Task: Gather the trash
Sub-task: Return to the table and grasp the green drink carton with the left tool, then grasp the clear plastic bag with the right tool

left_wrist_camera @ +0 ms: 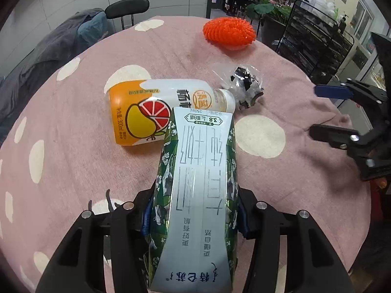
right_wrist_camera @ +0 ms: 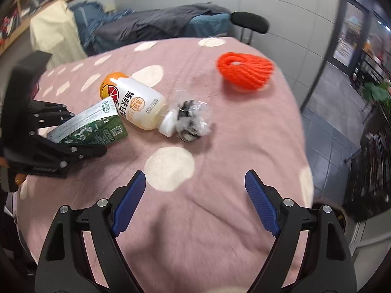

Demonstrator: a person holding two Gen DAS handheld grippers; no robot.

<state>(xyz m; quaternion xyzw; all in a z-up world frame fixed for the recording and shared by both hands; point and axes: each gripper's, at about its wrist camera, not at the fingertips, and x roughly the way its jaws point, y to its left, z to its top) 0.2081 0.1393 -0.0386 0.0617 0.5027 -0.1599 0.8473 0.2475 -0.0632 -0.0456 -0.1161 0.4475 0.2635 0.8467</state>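
On the pink polka-dot tablecloth (left_wrist_camera: 73, 166) of the round table, the trash items lie grouped near the centre. Left gripper (left_wrist_camera: 195, 214): its two jaws are pressed against the sides of a green-and-white milk carton (left_wrist_camera: 198, 190), pinching it; the carton's side walls are visibly creased inward at the grip. In the left wrist view the carton extends from 6 o'clock toward the frame centre, and its far end overlaps the image of the orange-and-white drink bottle (left_wrist_camera: 156, 109); whether the two touch cannot be determined. The bottle lies on its side, with its white cap pointing toward 3 o'clock. Just beside the cap lies a crumpled clear plastic wrapper (left_wrist_camera: 244, 88) with black-and-white contents. An orange knitted object (left_wrist_camera: 229, 33) rests well apart from this group, at 12 o'clock near the far table edge. Right gripper (right_wrist_camera: 195, 188): its blue-padded fingers (right_wrist_camera: 261, 202) are spread wide with nothing between them, above bare tablecloth at 6 o'clock in the right wrist view. In that view the bottle (right_wrist_camera: 136, 105) and wrapper (right_wrist_camera: 193, 119) lie ahead near the centre, the orange knitted object (right_wrist_camera: 244, 70) at 1 o'clock, and the left gripper (right_wrist_camera: 70, 134) with the carton (right_wrist_camera: 92, 127) at 9 o'clock. A black chair (left_wrist_camera: 127, 8) stands beyond the table.
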